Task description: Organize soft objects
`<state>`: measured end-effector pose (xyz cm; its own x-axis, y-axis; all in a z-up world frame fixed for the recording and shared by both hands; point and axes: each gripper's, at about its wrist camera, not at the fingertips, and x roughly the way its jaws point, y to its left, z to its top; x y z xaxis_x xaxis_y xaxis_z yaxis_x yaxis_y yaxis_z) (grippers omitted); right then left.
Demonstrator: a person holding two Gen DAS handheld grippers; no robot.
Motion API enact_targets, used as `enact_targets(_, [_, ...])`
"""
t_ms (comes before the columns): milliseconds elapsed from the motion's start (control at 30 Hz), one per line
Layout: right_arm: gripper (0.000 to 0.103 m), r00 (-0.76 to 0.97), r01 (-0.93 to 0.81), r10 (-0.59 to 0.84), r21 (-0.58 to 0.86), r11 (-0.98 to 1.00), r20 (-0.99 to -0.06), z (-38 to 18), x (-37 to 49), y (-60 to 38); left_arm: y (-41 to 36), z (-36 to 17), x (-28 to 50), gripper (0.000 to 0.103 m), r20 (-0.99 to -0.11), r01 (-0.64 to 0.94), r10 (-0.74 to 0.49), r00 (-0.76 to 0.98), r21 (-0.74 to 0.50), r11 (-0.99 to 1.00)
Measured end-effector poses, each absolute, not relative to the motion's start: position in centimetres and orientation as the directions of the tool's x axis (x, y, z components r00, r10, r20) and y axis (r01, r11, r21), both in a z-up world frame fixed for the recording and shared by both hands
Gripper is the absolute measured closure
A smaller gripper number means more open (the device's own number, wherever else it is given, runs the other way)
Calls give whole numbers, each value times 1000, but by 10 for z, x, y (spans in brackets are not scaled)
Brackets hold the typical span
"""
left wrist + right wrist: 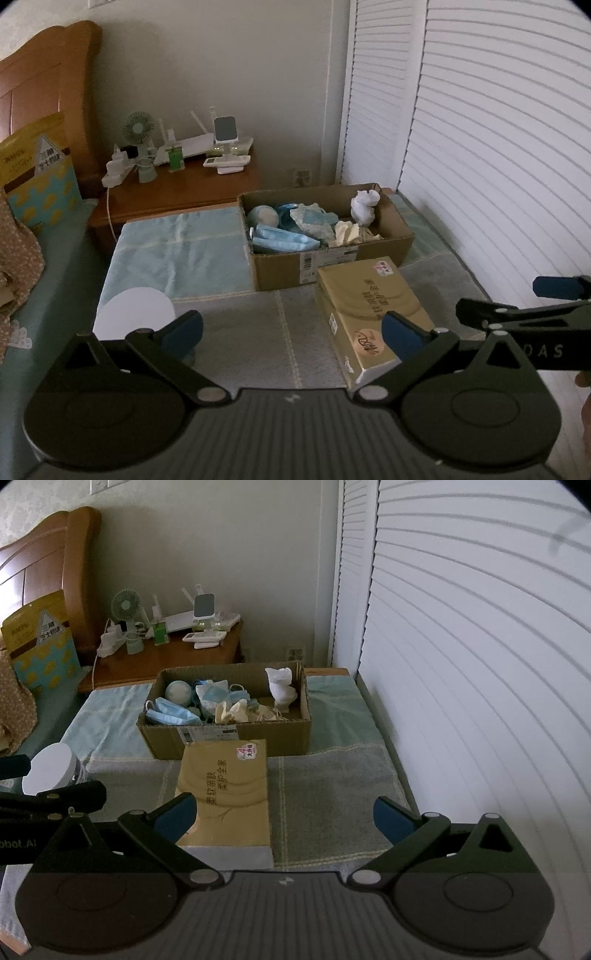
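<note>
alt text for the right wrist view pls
The open right claw hovers over a yellow tissue pack on a green-blue mat. Behind it, a cardboard box holds face masks and other soft items.

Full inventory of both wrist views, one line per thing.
cardboard box: 1, brown, on the mat, open
face masks: several, blue, box left side
ball: 1, pale blue, box back left
white figure: 1, box right end
cream cloth: 1, box middle
tissue pack: 1, gold, touching the box front
jar: 1, white lid, mat left
fan: 1, green, nightstand
left gripper: open, empty
right gripper: open, empty
</note>
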<state>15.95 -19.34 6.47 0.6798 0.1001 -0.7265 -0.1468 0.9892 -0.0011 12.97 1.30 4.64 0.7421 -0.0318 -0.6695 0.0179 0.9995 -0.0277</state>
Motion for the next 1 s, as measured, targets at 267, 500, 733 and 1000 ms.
enact_targets(267, [0, 681, -147, 102, 0, 989, -725, 64, 160, -195, 12, 47, 129, 1, -671, 10, -28, 741, -30, 999])
enact_targets(500, [0, 683, -151, 102, -2, 989, -723, 65, 159, -195, 11, 48, 128, 1, -669, 7, -26, 743, -31, 1000])
enact_targets(733, [0, 684, -151, 102, -4, 989, -723, 66, 158, -195, 11, 49, 128, 1, -668, 5, -25, 743, -32, 999])
enact_targets(1000, [0, 686, -149, 98, -8, 989, -721, 67, 159, -196, 10, 50, 127, 1, -668, 3, -23, 744, -31, 1000])
